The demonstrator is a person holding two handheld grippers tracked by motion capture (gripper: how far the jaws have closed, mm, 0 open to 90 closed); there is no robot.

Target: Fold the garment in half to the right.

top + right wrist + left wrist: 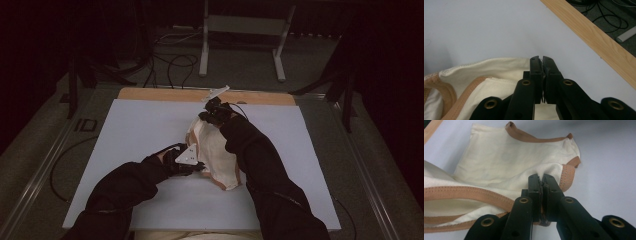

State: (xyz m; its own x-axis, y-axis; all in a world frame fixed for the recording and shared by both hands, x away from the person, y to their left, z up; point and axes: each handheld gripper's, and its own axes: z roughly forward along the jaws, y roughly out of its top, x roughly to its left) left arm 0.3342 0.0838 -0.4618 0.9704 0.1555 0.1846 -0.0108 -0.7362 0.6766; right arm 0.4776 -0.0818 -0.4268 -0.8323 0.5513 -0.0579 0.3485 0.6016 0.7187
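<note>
A cream cloth garment (215, 155) with tan trim lies bunched in the middle of the white table (130, 130). My left gripper (200, 166) is at the garment's near left side, jaws shut on a fold of the cream cloth (506, 160) beside the tan band (567, 176). My right gripper (207, 116) holds the far end, lifted slightly. In the right gripper view its jaws (541, 62) are shut on the cloth's edge (486, 70), with fabric pinched between them.
A wooden strip (165, 94) runs along the table's far edge. Beyond it, cables (170, 65) and a white metal stand (245, 30) are on the floor. White surface stretches left and right of the garment.
</note>
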